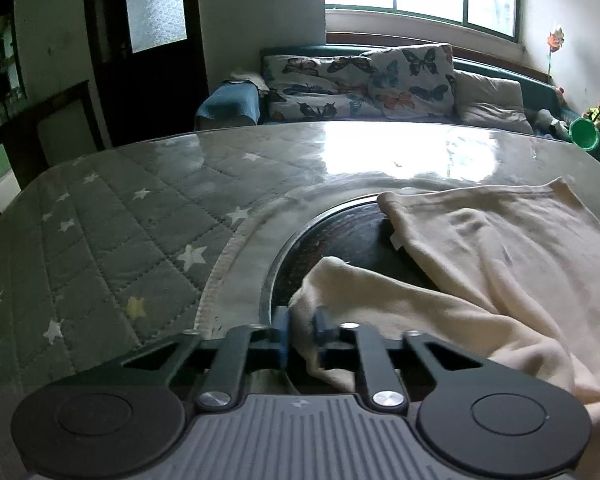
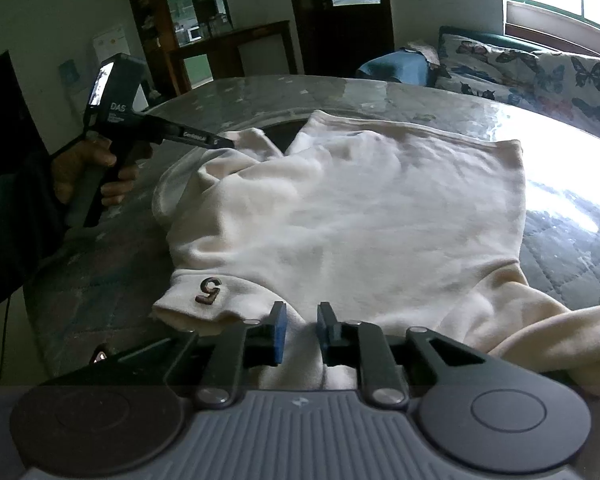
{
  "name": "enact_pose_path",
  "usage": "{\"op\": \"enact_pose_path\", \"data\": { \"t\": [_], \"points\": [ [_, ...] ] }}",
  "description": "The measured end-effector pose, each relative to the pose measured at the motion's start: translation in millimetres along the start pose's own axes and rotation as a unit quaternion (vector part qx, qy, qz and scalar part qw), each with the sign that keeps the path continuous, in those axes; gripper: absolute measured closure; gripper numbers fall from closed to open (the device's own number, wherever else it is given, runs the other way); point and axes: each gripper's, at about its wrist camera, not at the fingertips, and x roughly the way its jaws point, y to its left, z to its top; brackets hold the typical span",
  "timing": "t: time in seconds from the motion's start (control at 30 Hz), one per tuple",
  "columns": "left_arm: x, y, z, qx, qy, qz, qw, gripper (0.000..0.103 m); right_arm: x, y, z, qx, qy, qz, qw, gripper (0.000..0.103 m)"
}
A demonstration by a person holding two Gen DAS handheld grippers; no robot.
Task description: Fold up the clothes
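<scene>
A cream sweatshirt (image 2: 360, 208) lies spread on the table; in the left wrist view its body (image 1: 480, 264) fills the right side. My left gripper (image 1: 302, 322) is shut on a bunched cuff of it, lifted a little over the dark round inset (image 1: 340, 240). From the right wrist view, that left gripper (image 2: 230, 144) pinches the far-left sleeve end, held by a hand (image 2: 92, 168). My right gripper (image 2: 302, 326) sits low at the near edge, jaws slightly open with flat cloth between the pads, beside a folded sleeve bearing a brown "5" patch (image 2: 208, 292).
The table wears a grey quilted cover with stars (image 1: 100, 240) under glossy plastic. Behind it stand a sofa with butterfly cushions (image 1: 360, 80), a green bucket (image 1: 586, 132), a dark door (image 1: 148, 40) and a chair (image 1: 60, 128).
</scene>
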Motion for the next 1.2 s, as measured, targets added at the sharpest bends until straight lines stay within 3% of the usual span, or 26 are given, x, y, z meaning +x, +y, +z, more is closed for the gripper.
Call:
{"op": "enact_pose_path", "data": {
  "t": [0.2, 0.47, 0.63, 0.9, 1.2],
  "points": [
    [-22.1, 20.0, -4.1, -0.012, -0.017, 0.063, 0.9978, 0.095, -2.1, -2.9, -2.5, 0.001, -0.002, -0.009, 1.0, 0.082],
    [-54.0, 63.9, -19.8, -0.016, -0.036, 0.149, 0.988, 0.095, 1.0, -2.9, -2.9, -0.007, 0.0, -0.016, 1.0, 0.079],
    [-42.0, 70.3, -32.1, -0.013, -0.015, 0.15, 0.9885, 0.095, 0.5, 3.0, 2.8, -0.02, -0.003, -0.019, 1.0, 0.079],
    [-30.7, 66.2, -30.8, 0.003, -0.014, 0.16, 0.9871, 0.094, 11.9, 16.8, 17.9, -0.047, -0.008, 0.0, 0.999, 0.078],
    [-19.0, 68.7, -30.3, 0.018, -0.008, 0.176, 0.9843, 0.09, 16.0, 18.6, 7.8, -0.052, 0.013, 0.012, 0.998, 0.078]
  ]
}}
